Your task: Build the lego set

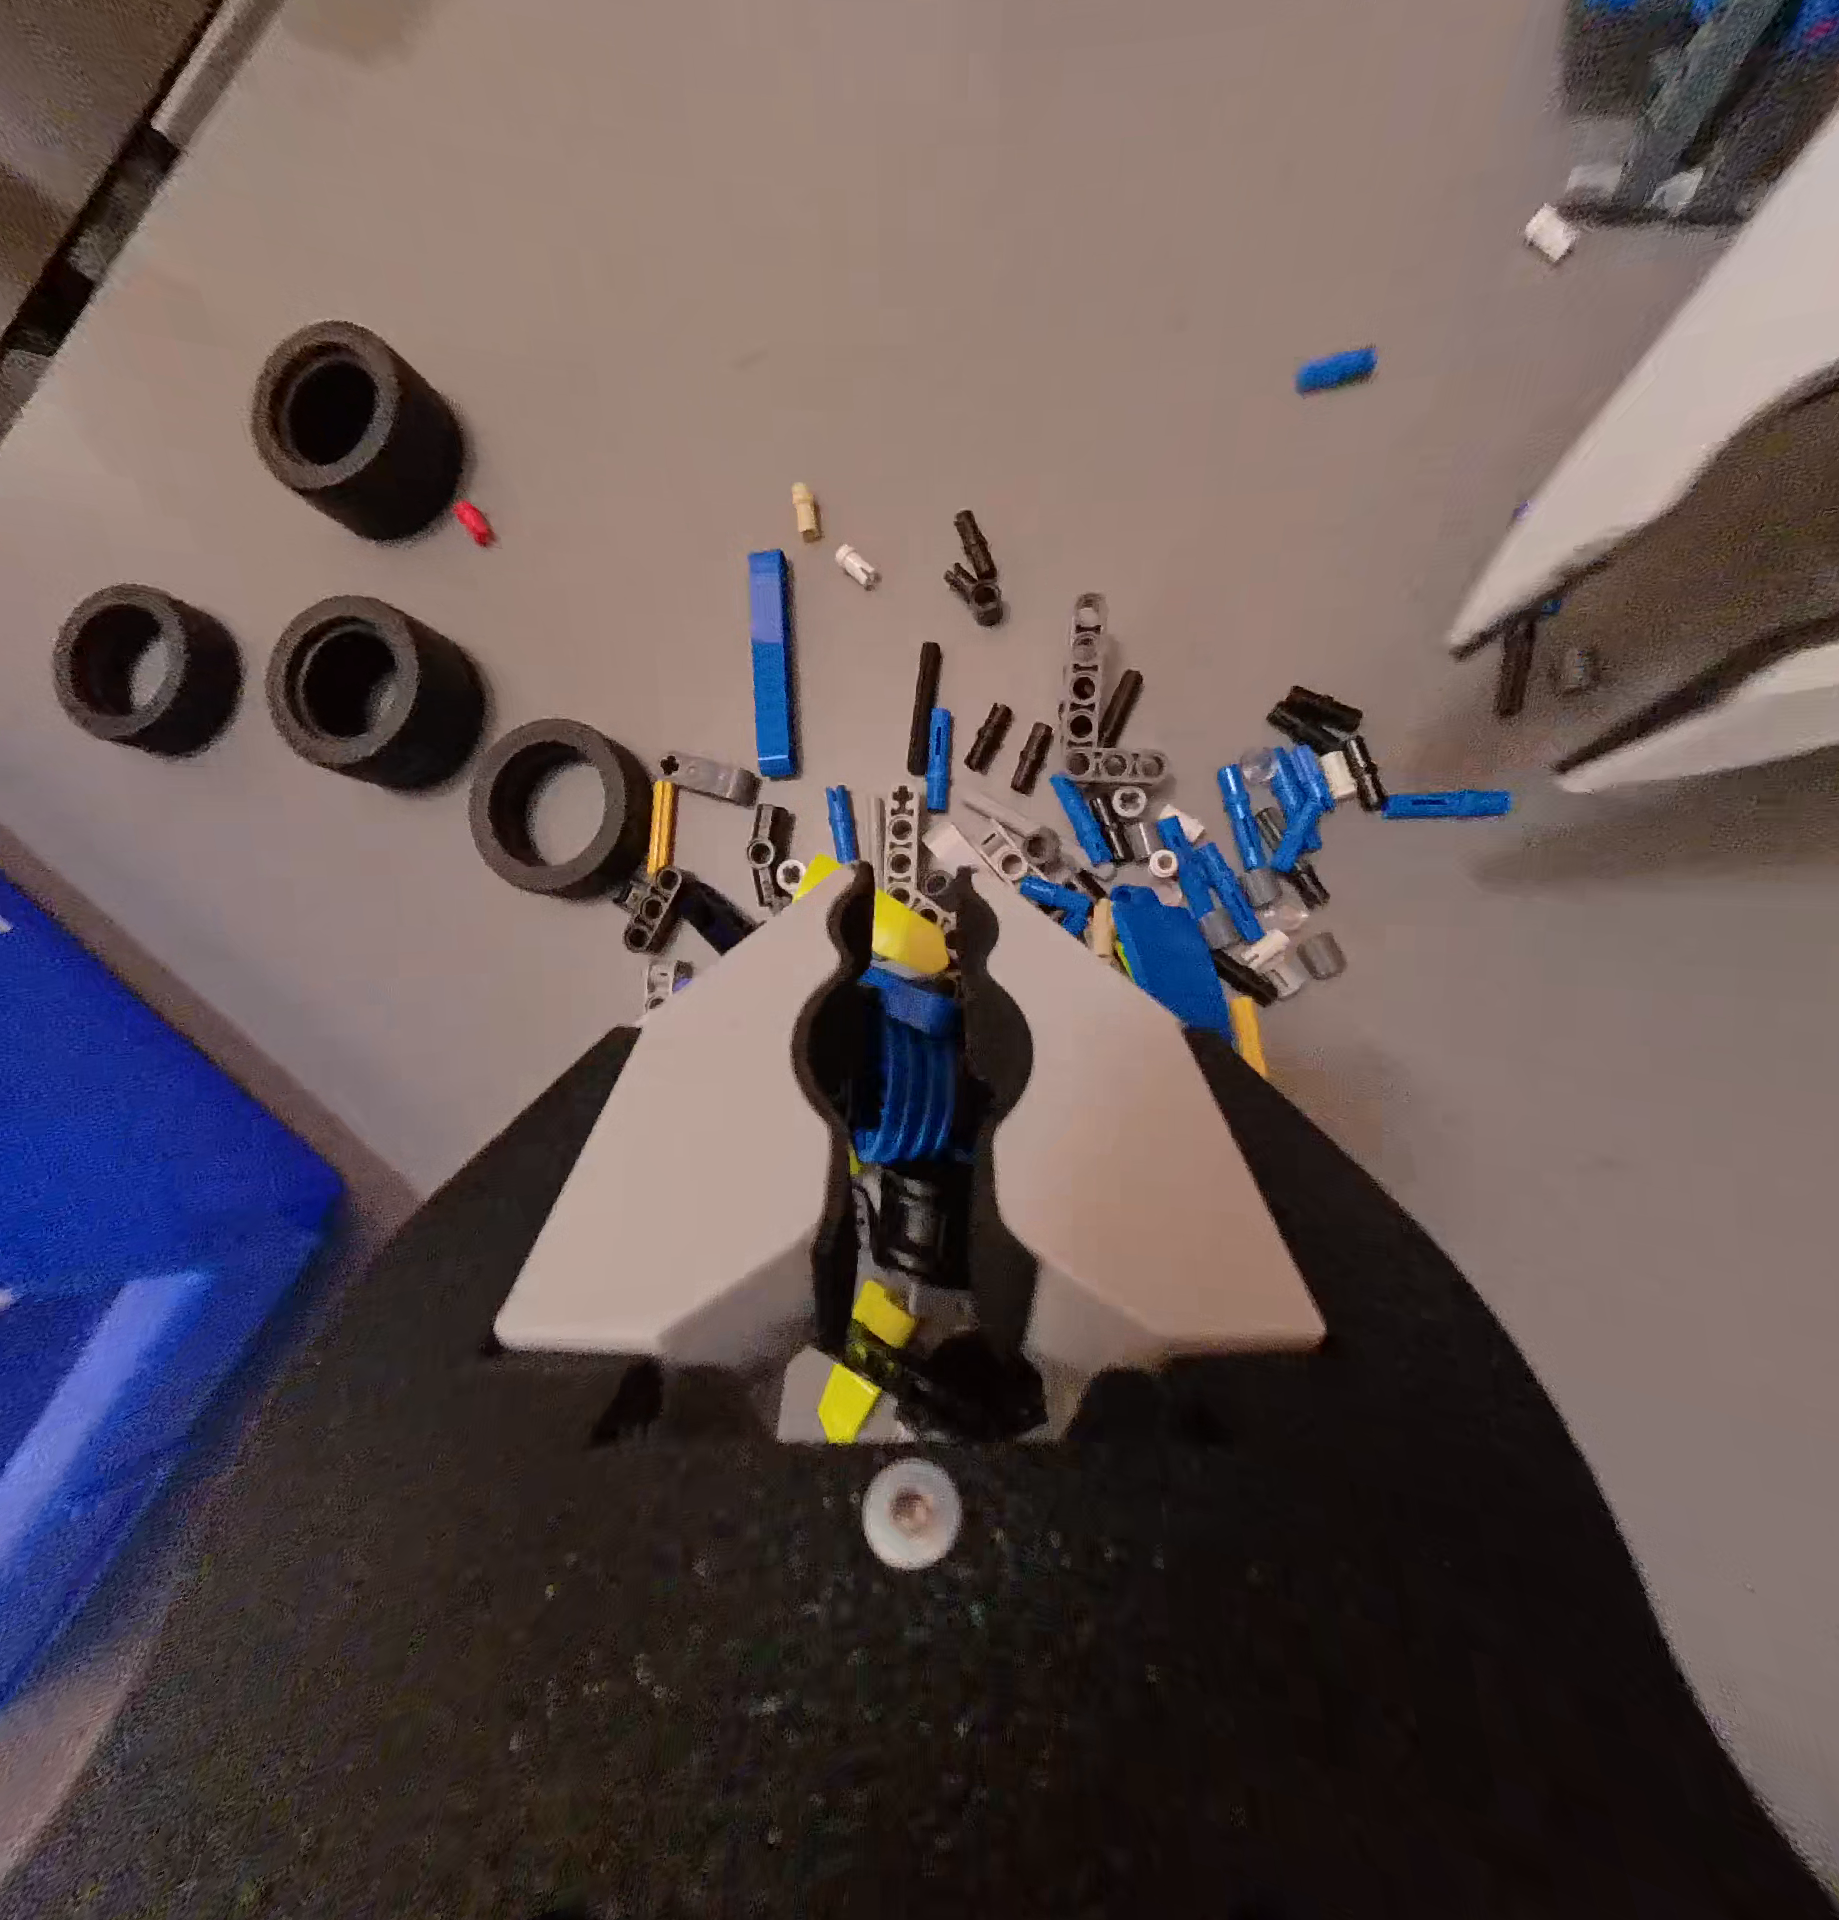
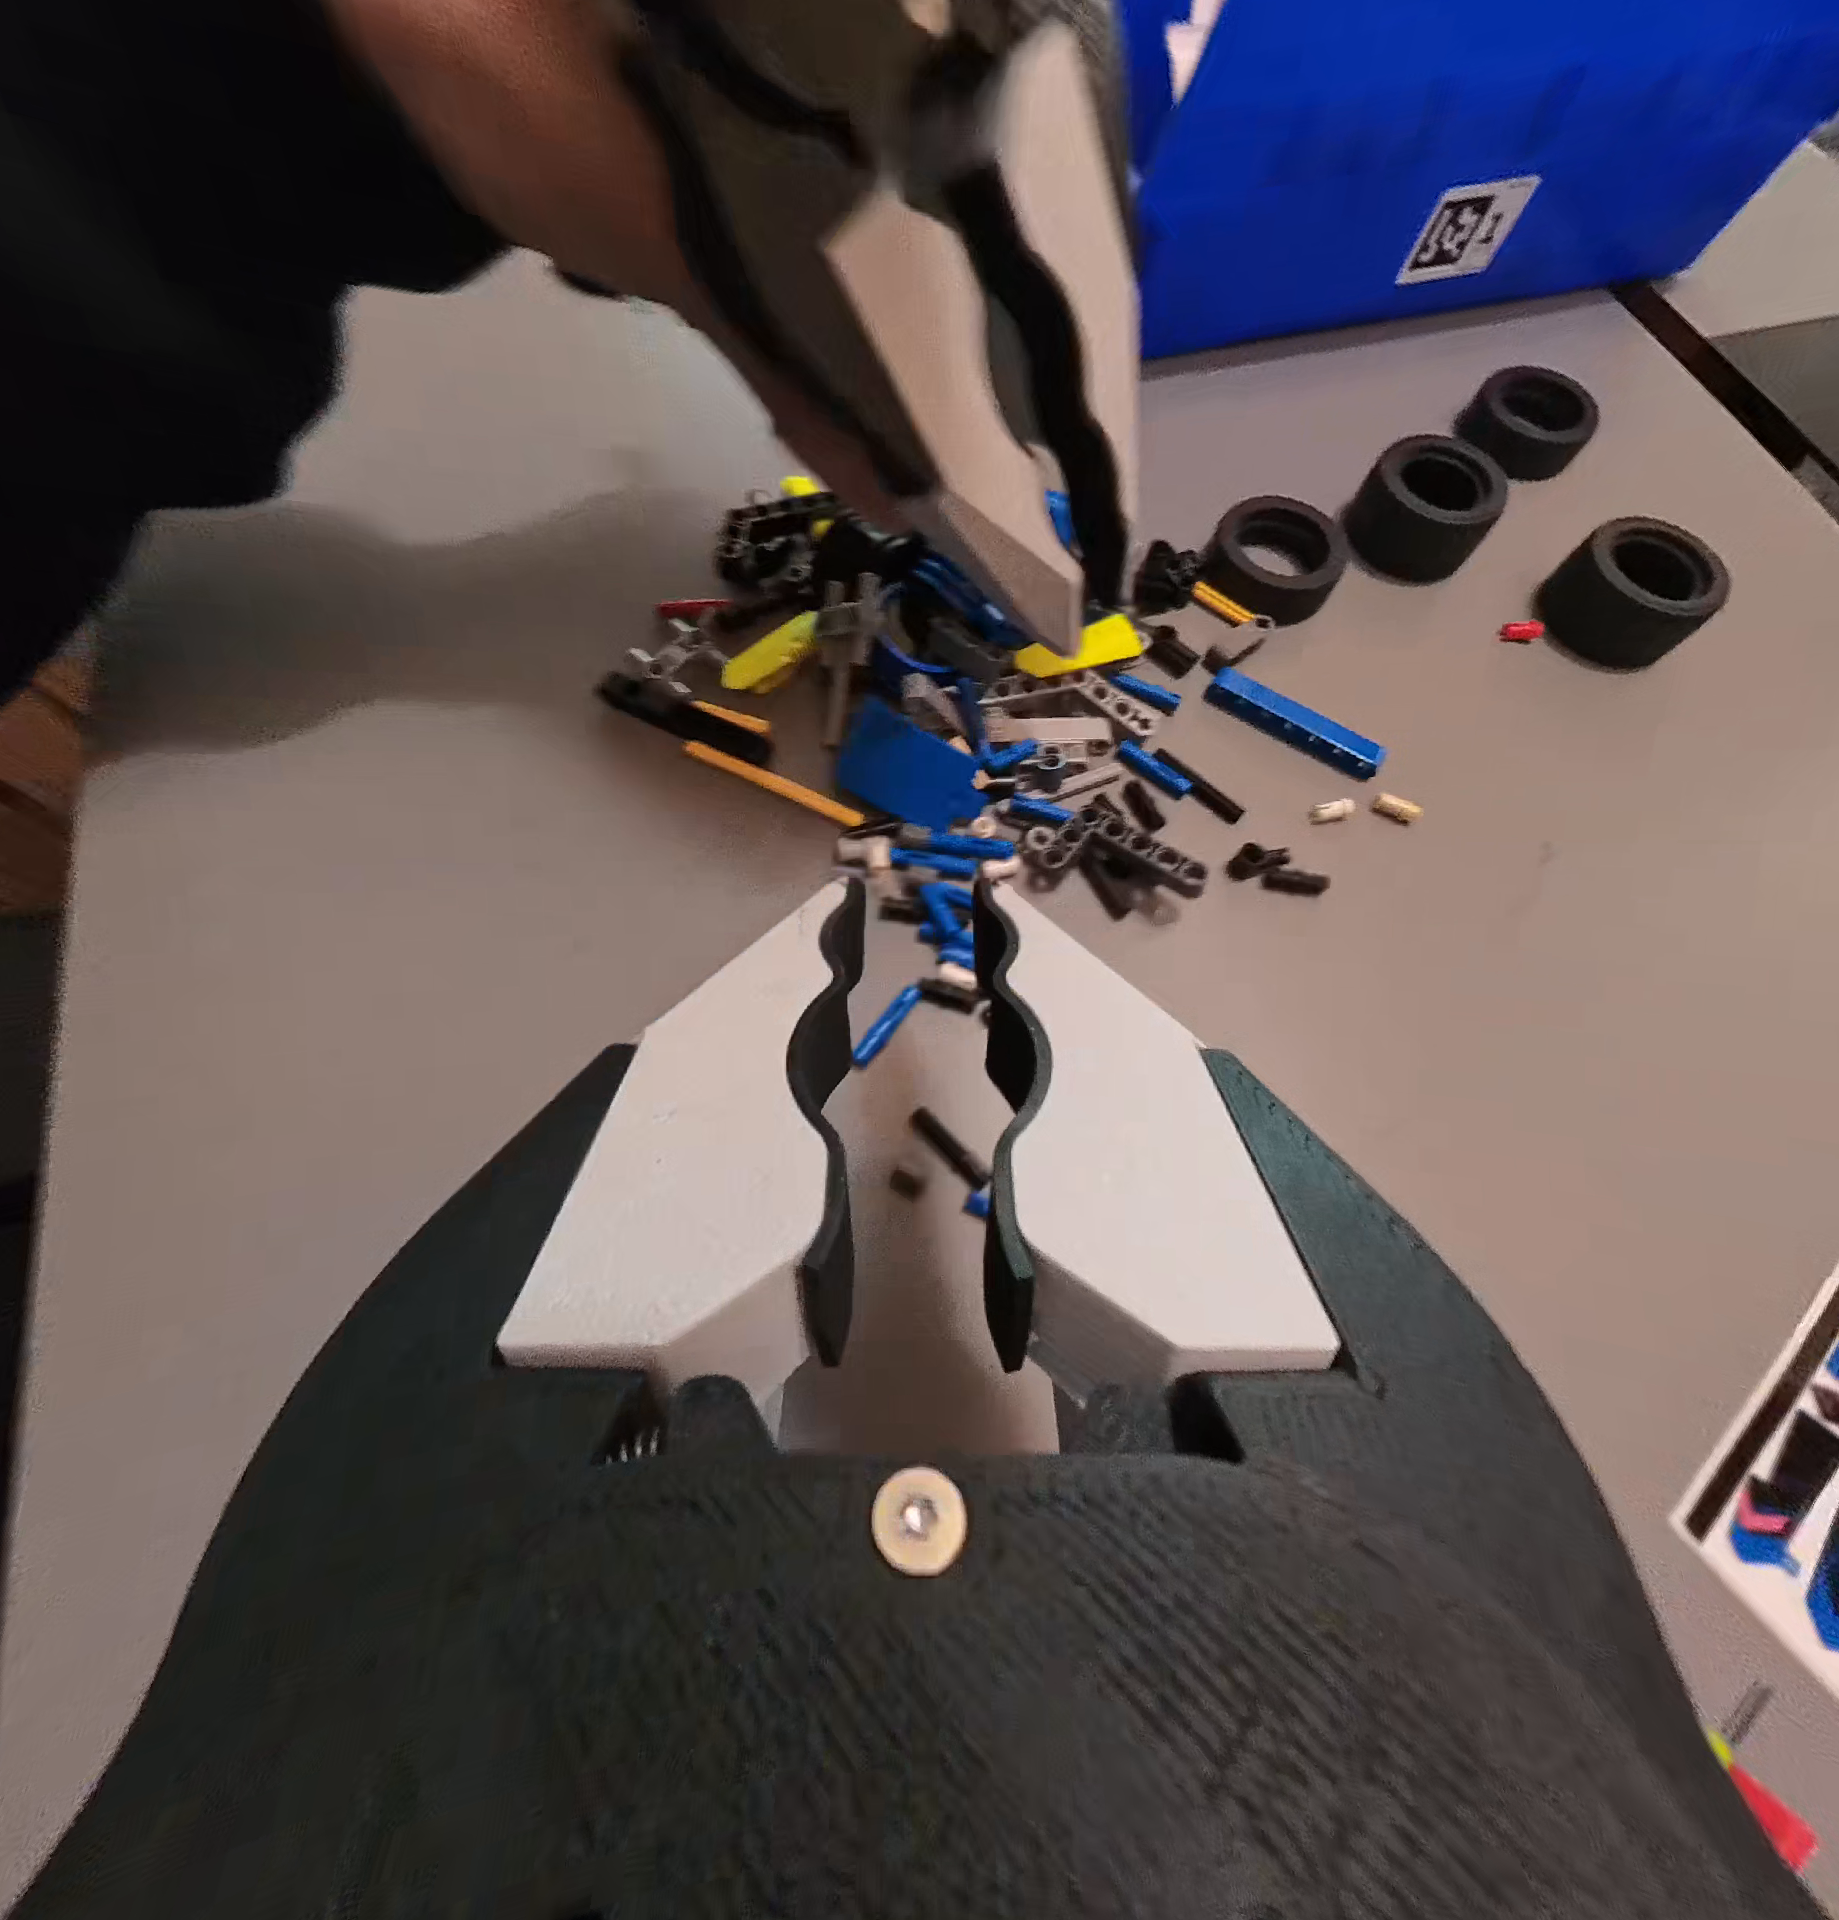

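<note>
My left gripper (image 1: 910, 894) hangs low over the pile of loose lego parts (image 1: 1102, 831) on the grey table (image 1: 894, 260). Its jaws stand nearly together with only a narrow slot between them; through that slot I see a blue ribbed piece (image 1: 910, 1101) with black and yellow bits behind it, but I cannot tell whether I pinch it or merely look down on it.

My right gripper (image 2: 920, 894) waits at the near edge of the same pile, jaws spread, nothing between them but table and a few stray pins.

Counted from the pile: four black tyres (image 1: 359, 426) lie to its left in the left wrist view — one just beside the pile, two farther out, one beyond them. One long blue beam (image 1: 771, 665) lies at the pile's far edge, with one tan pin (image 1: 808, 511) and one white pin (image 1: 857, 566) past it. One small red piece (image 1: 474, 523) touches the farthest tyre. A blue box (image 2: 1466, 156) stands behind the pile in the right wrist view, and one sticker sheet (image 2: 1808, 1496) lies well apart from the pile.
</note>
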The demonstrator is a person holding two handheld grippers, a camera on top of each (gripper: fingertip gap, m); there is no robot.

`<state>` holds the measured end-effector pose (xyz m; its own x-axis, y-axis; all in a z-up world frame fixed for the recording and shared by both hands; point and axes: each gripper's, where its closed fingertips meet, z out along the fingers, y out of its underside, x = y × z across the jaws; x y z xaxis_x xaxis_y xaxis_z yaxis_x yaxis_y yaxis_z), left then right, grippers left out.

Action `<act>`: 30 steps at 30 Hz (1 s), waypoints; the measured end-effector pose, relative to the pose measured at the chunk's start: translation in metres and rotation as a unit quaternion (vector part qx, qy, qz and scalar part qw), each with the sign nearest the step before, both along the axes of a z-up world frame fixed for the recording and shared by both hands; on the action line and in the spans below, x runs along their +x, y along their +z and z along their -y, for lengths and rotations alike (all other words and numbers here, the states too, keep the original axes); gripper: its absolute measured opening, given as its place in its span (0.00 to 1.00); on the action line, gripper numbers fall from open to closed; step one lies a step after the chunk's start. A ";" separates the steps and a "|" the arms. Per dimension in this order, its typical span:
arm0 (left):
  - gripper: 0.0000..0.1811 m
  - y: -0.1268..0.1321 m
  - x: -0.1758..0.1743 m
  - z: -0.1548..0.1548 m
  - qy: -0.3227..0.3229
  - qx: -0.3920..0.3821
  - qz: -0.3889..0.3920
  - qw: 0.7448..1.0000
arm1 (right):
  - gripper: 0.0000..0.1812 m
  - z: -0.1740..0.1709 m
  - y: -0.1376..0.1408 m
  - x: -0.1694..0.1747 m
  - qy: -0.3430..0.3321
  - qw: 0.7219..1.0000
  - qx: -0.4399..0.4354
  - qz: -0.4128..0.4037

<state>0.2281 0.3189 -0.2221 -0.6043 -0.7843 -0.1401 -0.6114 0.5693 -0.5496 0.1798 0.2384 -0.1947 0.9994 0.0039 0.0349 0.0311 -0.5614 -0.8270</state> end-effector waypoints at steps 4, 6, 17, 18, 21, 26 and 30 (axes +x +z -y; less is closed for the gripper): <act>0.06 -0.024 0.013 0.002 -0.031 0.051 -0.072 0.996 | 0.10 0.028 0.011 -0.023 0.013 1.000 0.022 -0.017; 0.04 -0.030 0.018 0.001 -0.033 0.066 -0.090 0.993 | 0.10 0.045 0.015 -0.032 0.018 0.999 0.031 -0.023; 0.03 -0.027 0.019 0.006 -0.028 0.047 -0.110 0.992 | 0.09 0.147 0.006 -0.022 -0.057 0.994 0.058 -0.075; 0.02 -0.020 0.021 0.005 -0.022 0.045 -0.094 0.994 | 0.09 0.156 0.008 -0.018 -0.067 0.993 0.066 -0.077; 0.02 0.005 0.029 0.000 0.000 0.033 -0.031 0.999 | 0.09 0.185 0.011 -0.009 -0.093 0.990 0.078 -0.075; 0.02 0.074 0.043 -0.009 0.067 0.019 0.131 0.989 | 0.11 0.251 0.017 0.014 -0.160 0.982 0.091 -0.050; 0.02 0.141 0.030 0.069 0.067 -0.146 0.237 0.958 | 0.15 0.285 0.033 0.034 -0.222 0.962 0.157 -0.010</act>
<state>0.2582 0.2498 -0.0814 -0.4186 -0.8977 -0.1376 -0.3095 0.2834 -0.9077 0.2139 -0.0463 -0.1613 0.9002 -0.4321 -0.0540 -0.1717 -0.2383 -0.9559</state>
